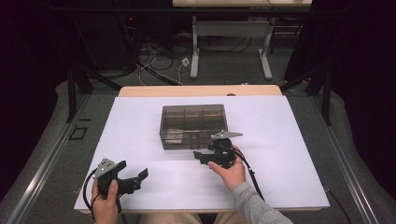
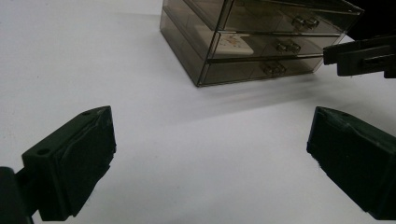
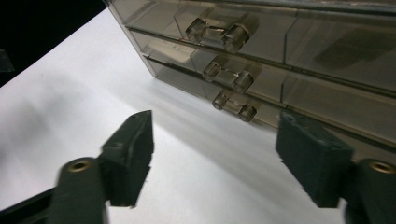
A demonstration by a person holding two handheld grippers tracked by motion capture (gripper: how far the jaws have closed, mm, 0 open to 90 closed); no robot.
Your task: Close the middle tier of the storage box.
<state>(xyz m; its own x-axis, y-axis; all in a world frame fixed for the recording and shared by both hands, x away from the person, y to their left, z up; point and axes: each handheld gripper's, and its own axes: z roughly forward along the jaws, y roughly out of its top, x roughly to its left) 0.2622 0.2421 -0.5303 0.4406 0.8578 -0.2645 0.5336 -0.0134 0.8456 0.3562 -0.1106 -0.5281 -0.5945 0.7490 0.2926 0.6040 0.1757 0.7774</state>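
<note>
Drawer box: smoky translucent plastic three-drawer cabinet [image 1: 194,125], stands just above the centre of the white table sheet [image 1: 289,154], drawer fronts facing the person at 6 o'clock. All three drawers look pushed in.
Drawer handles: clear plastic bar pulls, stacked one above the other in the right gripper view; top pull [image 3: 221,29], middle pull [image 3: 229,74], bottom pull [image 3: 235,107].
Contents: a flat pale card-like object [image 2: 227,43] lies inside the middle drawer, left part, seen through the front in the left gripper view; from the high view a pale patch at the box's 7 o'clock corner. Other drawers: contents too dim to tell.
Right gripper: black two-jaw gripper with grey three-cornered top plate [image 1: 201,156], held in the person's right hand [image 1: 229,171], at 5 o'clock of the box, just beside its front. Jaws stand well apart, nothing between the pads; they point at the bottom pull, short of it, not touching.
Left gripper: black two-jaw gripper [image 1: 137,178], in the left hand [image 1: 106,198], at 7 o'clock of the box, well apart from it, near the sheet's front edge. Jaws wide, empty, bare sheet between them.
Cross view: right gripper's jaw tip shows at 2 o'clock in the left gripper view, beside the drawer fronts.
Table: white sheet over a light wooden top [image 1: 201,90]; grey floor with cables at 12 o'clock.
</note>
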